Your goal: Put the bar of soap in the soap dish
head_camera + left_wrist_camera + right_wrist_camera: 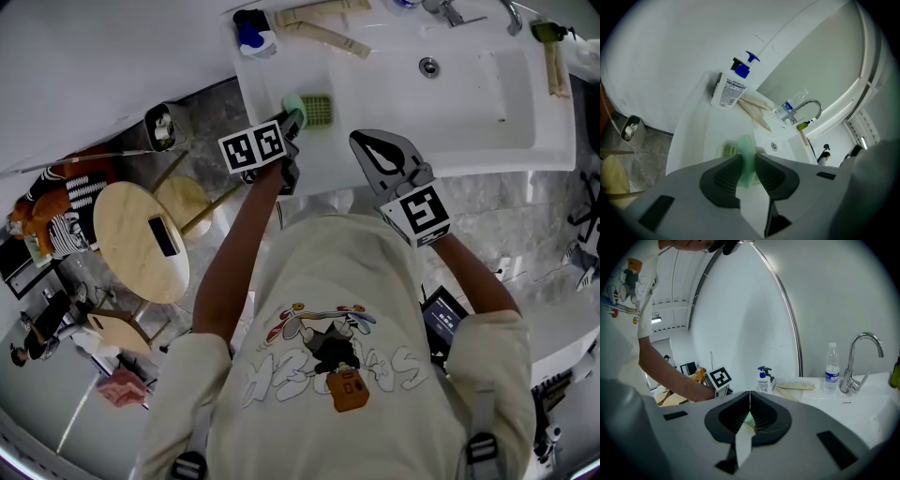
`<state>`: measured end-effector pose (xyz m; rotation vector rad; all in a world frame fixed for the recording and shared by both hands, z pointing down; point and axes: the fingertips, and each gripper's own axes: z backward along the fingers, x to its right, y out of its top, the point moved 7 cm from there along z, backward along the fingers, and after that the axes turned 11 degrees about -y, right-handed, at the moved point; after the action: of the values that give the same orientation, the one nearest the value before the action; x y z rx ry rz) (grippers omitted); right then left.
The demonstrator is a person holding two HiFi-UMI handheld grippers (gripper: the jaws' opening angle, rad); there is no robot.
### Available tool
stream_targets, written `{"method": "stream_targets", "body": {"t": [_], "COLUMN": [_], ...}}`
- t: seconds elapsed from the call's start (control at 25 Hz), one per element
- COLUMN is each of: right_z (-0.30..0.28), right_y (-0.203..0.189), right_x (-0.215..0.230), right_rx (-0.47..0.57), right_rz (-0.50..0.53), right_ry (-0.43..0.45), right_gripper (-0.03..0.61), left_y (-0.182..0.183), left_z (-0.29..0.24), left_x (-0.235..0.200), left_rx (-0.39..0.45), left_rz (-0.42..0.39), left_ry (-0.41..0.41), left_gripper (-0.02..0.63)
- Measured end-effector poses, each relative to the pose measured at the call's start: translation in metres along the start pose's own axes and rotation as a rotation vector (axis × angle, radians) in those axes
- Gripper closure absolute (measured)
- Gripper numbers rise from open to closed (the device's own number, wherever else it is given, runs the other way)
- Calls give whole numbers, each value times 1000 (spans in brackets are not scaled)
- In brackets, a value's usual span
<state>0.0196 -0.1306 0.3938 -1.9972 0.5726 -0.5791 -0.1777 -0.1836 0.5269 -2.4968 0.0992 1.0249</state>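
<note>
Pale-green bar of soap (746,143) is clamped on edge between the jaws of the left gripper (747,157). It is off the counter (267,94), up in the air. The head view puts it just beside the green slatted soap dish (318,110), on the dish's left side. The dish sits on the left part of the counter, left of the basin (469,94), about midway between the front and back edges. Whether the bar touches the dish yet, can't tell.

Right gripper (749,394) has its jaws closed tip to tip with nothing between them. It hangs near the counter's front edge, clear of the dish.

Task judged near the end: bar in hand, not yet in the dish.

Risks from here:
- Bar is held on its thin edge. Released like that, it could tip onto the rim and slide out onto the counter.
- Soap looks slick, so the grip may slip before the bar is over the dish.
- Dish looks light. A nudge from a jaw could push it toward the basin.
- Letting go from too high risks a bounce off the slats.
</note>
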Motion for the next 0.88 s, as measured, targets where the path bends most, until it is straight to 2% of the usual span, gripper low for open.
{"method": "stream_targets", "body": {"t": [0.12, 0.28, 0.48, 0.88], "right_z": [-1, -1, 0, -1], "right_y": [1, -2, -4, -4], "right_x": [-1, 1, 1, -1], "right_rx": [0, -3, -4, 2], "right_rz": [-3, 2, 1, 3], "right_ry": [1, -5, -7, -7], "right_gripper": [571, 571, 571, 571], "left_y": [0, 1, 6, 9], "left_z": [-1, -2, 4, 13], "left_x": [-1, -2, 0, -7], "left_rx": [-10, -33, 9, 34], "left_rz": [8, -23, -23, -36], "left_ry": [-17, 15, -14, 22], "left_gripper": [508, 508, 506, 506]}}
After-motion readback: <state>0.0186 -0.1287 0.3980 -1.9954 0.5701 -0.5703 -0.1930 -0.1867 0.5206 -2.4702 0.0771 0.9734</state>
